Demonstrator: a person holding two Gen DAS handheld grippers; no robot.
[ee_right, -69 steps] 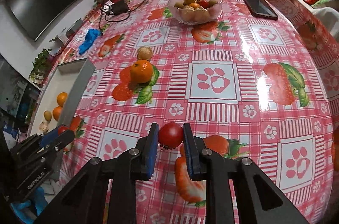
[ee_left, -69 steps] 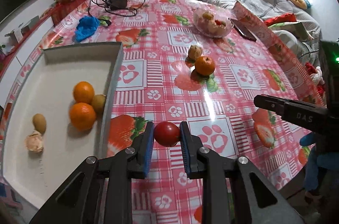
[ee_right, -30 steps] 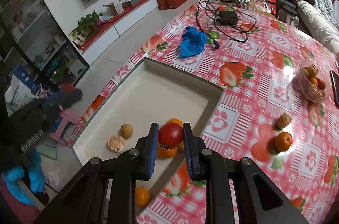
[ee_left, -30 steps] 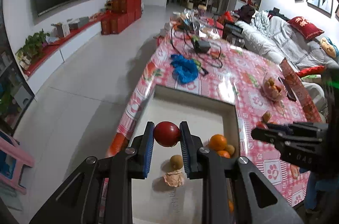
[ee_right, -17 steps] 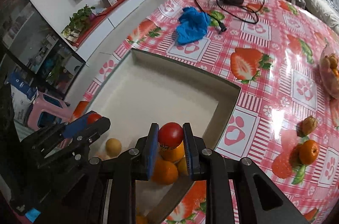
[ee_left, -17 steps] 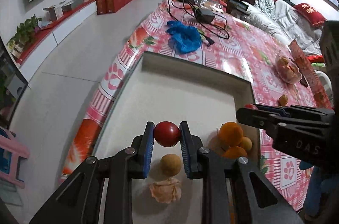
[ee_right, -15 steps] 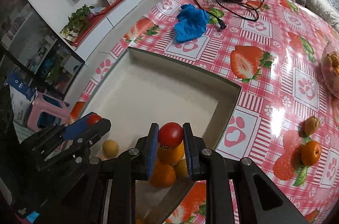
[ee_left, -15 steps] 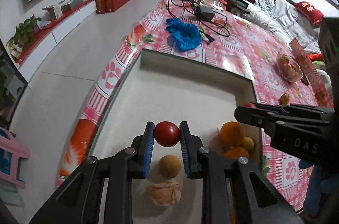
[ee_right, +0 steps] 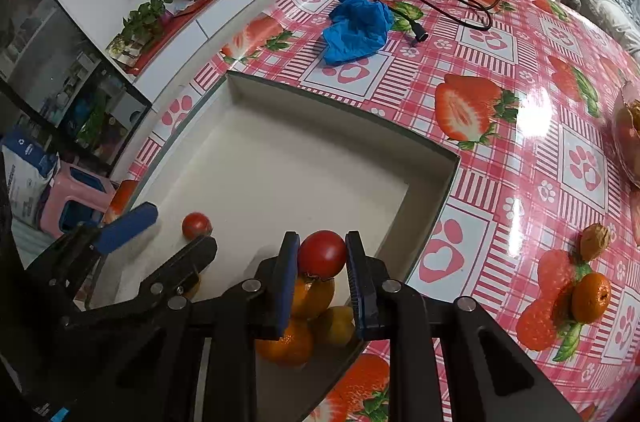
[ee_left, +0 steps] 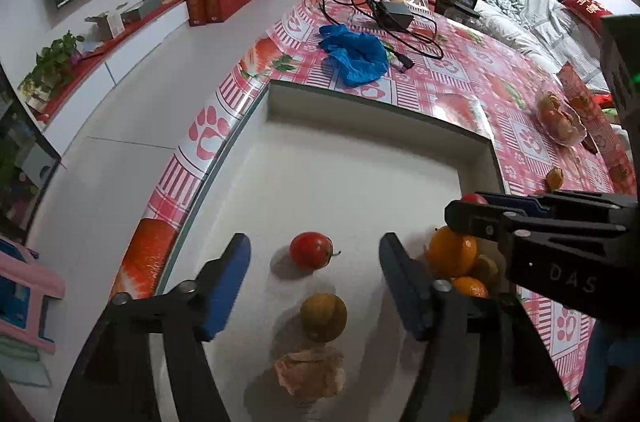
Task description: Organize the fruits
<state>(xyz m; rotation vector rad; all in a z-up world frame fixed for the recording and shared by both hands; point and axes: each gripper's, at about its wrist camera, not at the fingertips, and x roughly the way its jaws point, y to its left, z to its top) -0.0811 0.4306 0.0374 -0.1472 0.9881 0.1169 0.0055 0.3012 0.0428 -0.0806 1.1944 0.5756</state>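
A white tray (ee_left: 360,106) sits at the table's left edge. My left gripper (ee_left: 314,240) hangs just above its floor with the jaws opening. A red tomato (ee_left: 311,251) lies on the tray floor between the pads, touching neither. Nearer the camera lie a brown round fruit (ee_left: 323,317) and a pale crumpled peel (ee_left: 310,370). My right gripper (ee_right: 322,237) is shut on a second red tomato (ee_right: 322,254). It hovers over the oranges (ee_right: 312,296) piled in the tray's right corner.
A blue crumpled cloth (ee_left: 356,56) and a black charger with cables (ee_left: 392,10) lie beyond the tray. A glass bowl of fruit (ee_left: 560,118) stands at far right. An orange (ee_right: 591,297) and a brown fruit (ee_right: 596,236) rest on the tablecloth. The floor drops away on the left.
The left jaws have spread and let go of their tomato, which now lies on the tray floor. Both grippers have sunk closer to the tray. The right still grips its tomato.
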